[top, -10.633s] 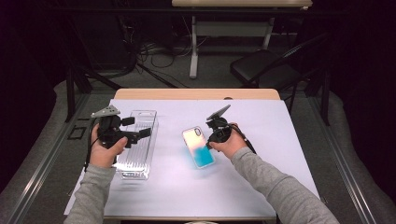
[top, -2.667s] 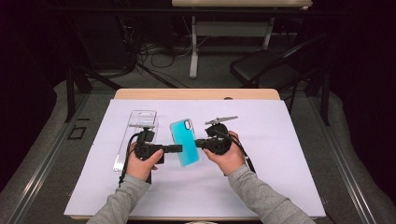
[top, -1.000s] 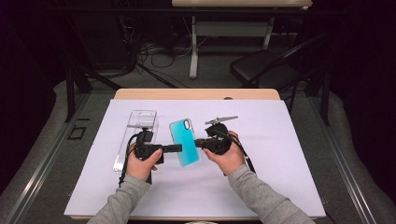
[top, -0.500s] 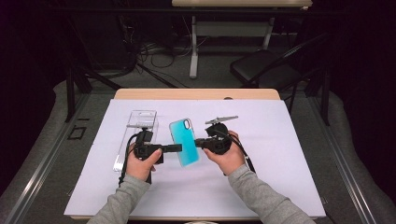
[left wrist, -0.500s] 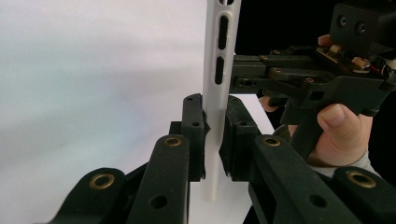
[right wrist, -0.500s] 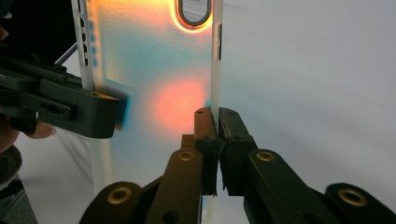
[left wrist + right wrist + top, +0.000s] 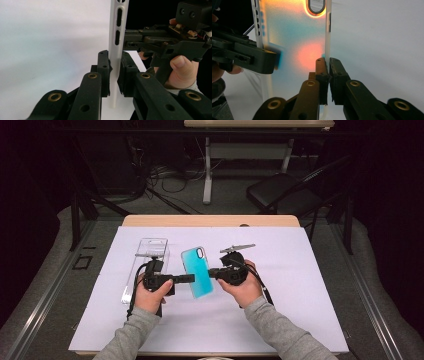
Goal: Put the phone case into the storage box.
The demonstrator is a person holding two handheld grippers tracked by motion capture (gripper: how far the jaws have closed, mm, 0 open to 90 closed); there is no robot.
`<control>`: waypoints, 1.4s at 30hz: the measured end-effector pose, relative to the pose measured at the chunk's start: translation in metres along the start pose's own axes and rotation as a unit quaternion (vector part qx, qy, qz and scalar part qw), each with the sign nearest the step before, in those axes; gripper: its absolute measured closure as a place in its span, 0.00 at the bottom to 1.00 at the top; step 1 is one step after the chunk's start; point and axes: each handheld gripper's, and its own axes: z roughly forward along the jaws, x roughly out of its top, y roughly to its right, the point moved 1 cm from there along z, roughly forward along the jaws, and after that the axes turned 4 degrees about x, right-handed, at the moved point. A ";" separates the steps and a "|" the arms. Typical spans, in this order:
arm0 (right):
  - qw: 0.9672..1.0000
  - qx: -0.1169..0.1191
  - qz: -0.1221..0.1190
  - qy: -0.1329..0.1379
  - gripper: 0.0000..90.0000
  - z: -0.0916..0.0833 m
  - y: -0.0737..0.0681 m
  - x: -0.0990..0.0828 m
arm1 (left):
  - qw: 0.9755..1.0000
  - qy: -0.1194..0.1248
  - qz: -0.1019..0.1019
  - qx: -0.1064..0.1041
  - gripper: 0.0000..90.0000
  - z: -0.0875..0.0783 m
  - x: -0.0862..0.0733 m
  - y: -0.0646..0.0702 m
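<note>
A turquoise phone case (image 7: 197,272) with a camera cutout hangs above the white table sheet (image 7: 300,285), held by both sides. My left gripper (image 7: 190,278) is shut on its left edge; in the left gripper view the jaws (image 7: 114,60) pinch the white rim (image 7: 117,30) edge-on. My right gripper (image 7: 212,272) is shut on the opposite edge. In the right gripper view the jaws (image 7: 327,61) clamp the translucent case (image 7: 294,37), which glows orange and teal, while the left gripper (image 7: 274,61) grips its far side.
A clear plastic box (image 7: 150,247) lies on the sheet at the left, just beyond my left hand. The sheet covers a wooden table (image 7: 210,220). A black chair (image 7: 280,195) and cables sit on the floor behind.
In the oldest frame the case lay on the sheet by the right gripper; now both grippers hold it up. Over the last second nothing has visibly moved.
</note>
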 end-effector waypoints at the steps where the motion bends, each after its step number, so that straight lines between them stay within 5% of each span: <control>1: 1.000 0.001 0.000 0.000 0.94 0.000 0.000 0.000 | 1.000 0.000 0.000 0.000 0.90 0.000 0.000 0.000; 23: 1.000 0.017 -0.010 0.020 0.77 -0.008 0.002 0.001 | 1.000 0.009 0.006 0.000 0.90 -0.006 0.001 -0.001; 42: 0.995 0.031 -0.076 0.064 0.67 -0.028 0.012 -0.001 | 0.998 0.018 0.053 0.013 0.90 -0.011 0.003 0.001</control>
